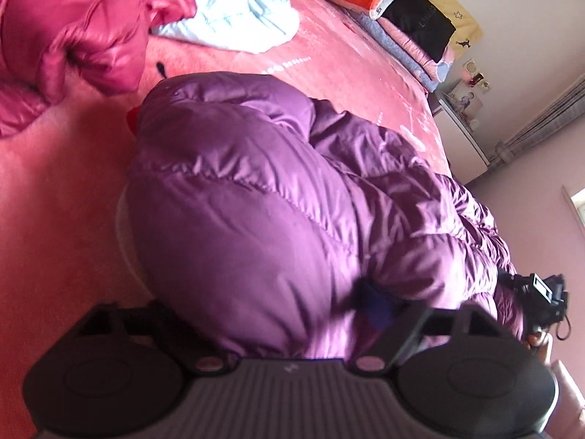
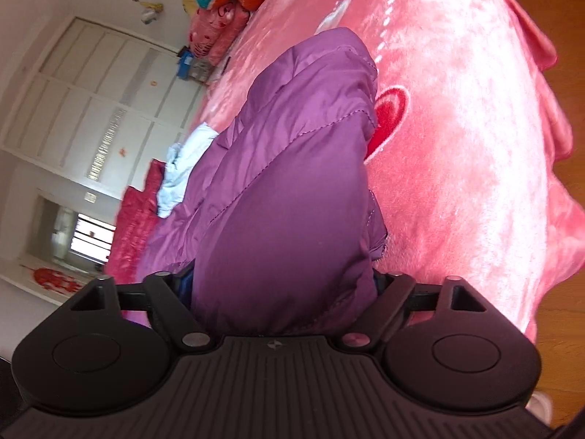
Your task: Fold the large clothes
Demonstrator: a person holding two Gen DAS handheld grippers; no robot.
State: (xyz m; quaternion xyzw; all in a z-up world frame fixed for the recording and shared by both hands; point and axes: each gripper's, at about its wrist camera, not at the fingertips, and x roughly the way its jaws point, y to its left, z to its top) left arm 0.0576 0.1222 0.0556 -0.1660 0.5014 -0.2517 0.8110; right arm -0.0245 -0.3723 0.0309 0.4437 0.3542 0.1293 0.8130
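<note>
A pink plush bedspread (image 2: 457, 146) carries a bulky purple quilted down coat (image 1: 256, 190), partly bunched near the bed's edge. The left gripper (image 1: 263, 303) and right gripper (image 2: 285, 285) each straddle coat folds; whether either pinches, I cannot tell. Folding looks unfinished.

Both grippers (image 1: 278, 292) (image 2: 283, 285) wide, angled downward.

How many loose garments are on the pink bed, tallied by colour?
Purple puffer jacket: 1
Magenta puffer jacket: 1
Pale blue garment: 1
Total: 3
</note>
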